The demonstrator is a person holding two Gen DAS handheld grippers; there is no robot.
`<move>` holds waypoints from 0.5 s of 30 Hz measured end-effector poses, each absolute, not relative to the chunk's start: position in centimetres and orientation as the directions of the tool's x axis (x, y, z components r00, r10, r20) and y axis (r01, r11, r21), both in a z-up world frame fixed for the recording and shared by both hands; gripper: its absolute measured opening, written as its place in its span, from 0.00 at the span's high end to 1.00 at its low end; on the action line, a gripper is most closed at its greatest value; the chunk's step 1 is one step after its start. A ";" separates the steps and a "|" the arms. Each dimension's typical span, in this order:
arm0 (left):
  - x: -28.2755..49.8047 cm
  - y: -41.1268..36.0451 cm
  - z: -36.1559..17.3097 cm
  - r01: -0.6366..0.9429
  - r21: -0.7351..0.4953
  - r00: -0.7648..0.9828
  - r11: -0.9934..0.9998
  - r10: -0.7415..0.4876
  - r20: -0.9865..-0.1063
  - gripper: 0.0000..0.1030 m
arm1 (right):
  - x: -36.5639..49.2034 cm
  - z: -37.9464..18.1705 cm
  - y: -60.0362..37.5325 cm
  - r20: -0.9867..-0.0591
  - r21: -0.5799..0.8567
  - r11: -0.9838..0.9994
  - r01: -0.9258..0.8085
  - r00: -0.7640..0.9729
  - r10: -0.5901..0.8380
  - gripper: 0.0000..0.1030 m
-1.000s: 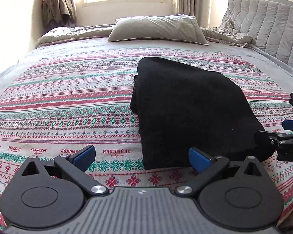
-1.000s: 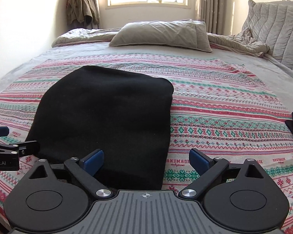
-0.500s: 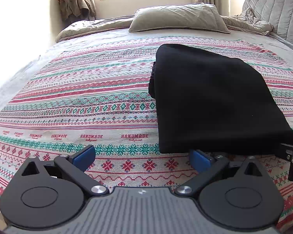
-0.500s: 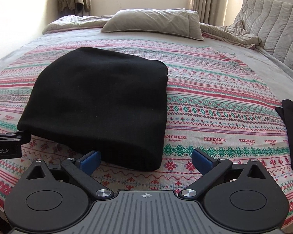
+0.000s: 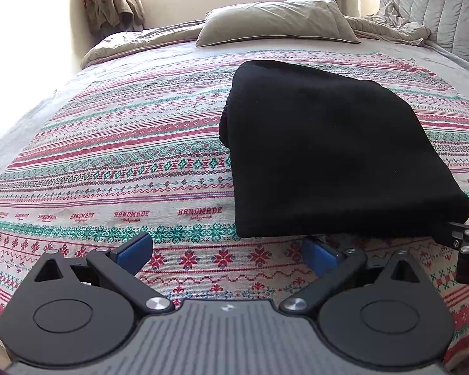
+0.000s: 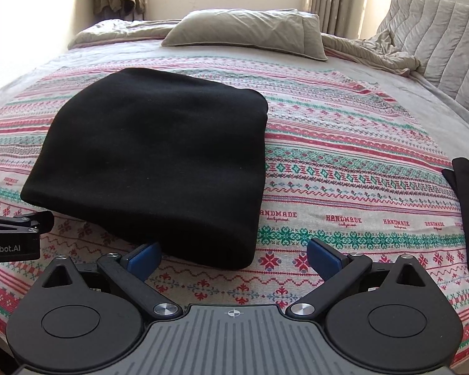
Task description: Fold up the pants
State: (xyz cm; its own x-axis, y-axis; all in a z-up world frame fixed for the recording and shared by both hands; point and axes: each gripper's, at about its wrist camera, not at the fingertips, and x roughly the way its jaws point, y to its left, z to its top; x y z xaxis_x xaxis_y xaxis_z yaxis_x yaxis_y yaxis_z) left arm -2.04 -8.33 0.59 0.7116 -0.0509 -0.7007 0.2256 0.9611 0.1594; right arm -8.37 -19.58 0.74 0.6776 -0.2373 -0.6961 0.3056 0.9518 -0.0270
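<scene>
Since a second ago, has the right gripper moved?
Yes. The right gripper has pulled back toward the bed's near edge: the folded black pants now lie wholly beyond its fingertips, over the patterned bedspread.

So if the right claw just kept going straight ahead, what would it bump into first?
Most likely the folded black pants. The right claw is open, and the pants' near edge lies just ahead between its fingers, toward the left one. How high the claw sits above the patterned blanket is unclear, so it might slide underneath.
</scene>
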 end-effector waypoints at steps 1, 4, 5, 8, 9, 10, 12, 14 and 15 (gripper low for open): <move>-2.1 -8.4 0.6 0.227 0.161 0.711 0.960 -0.051 -0.701 0.00 | -8.4 0.7 -19.6 -0.696 -0.027 0.952 0.305 0.678 -0.237 0.03; -2.1 -8.5 0.5 0.230 0.164 0.710 0.959 -0.050 -0.702 0.00 | -8.4 0.7 -19.6 -0.696 -0.027 0.952 0.306 0.678 -0.237 0.03; -2.1 -8.5 0.4 0.230 0.165 0.710 0.959 -0.049 -0.703 0.00 | -8.4 0.7 -19.6 -0.696 -0.027 0.952 0.306 0.677 -0.237 0.03; -2.1 -8.4 0.4 0.230 0.166 0.709 0.959 -0.048 -0.703 0.00 | -8.4 0.7 -19.6 -0.696 -0.027 0.952 0.306 0.677 -0.237 0.03; -2.1 -8.4 0.4 0.229 0.166 0.709 0.959 -0.048 -0.703 0.00 | -8.4 0.7 -19.6 -0.696 -0.027 0.952 0.305 0.677 -0.237 0.03; -2.1 -8.4 0.4 0.230 0.166 0.709 0.959 -0.048 -0.704 0.00 | -8.4 0.7 -19.6 -0.696 -0.027 0.952 0.306 0.678 -0.237 0.03; -2.1 -8.4 0.4 0.231 0.164 0.707 0.959 -0.049 -0.705 0.00 | -8.4 0.7 -19.6 -0.696 -0.028 0.952 0.306 0.677 -0.238 0.03; -2.1 -8.4 0.4 0.231 0.164 0.706 0.959 -0.049 -0.706 0.00 | -8.4 0.7 -19.6 -0.697 -0.030 0.952 0.305 0.676 -0.239 0.03; -2.1 -8.4 0.3 0.230 0.164 0.706 0.959 -0.049 -0.706 0.00 | -8.4 0.6 -19.6 -0.697 -0.031 0.952 0.305 0.676 -0.239 0.03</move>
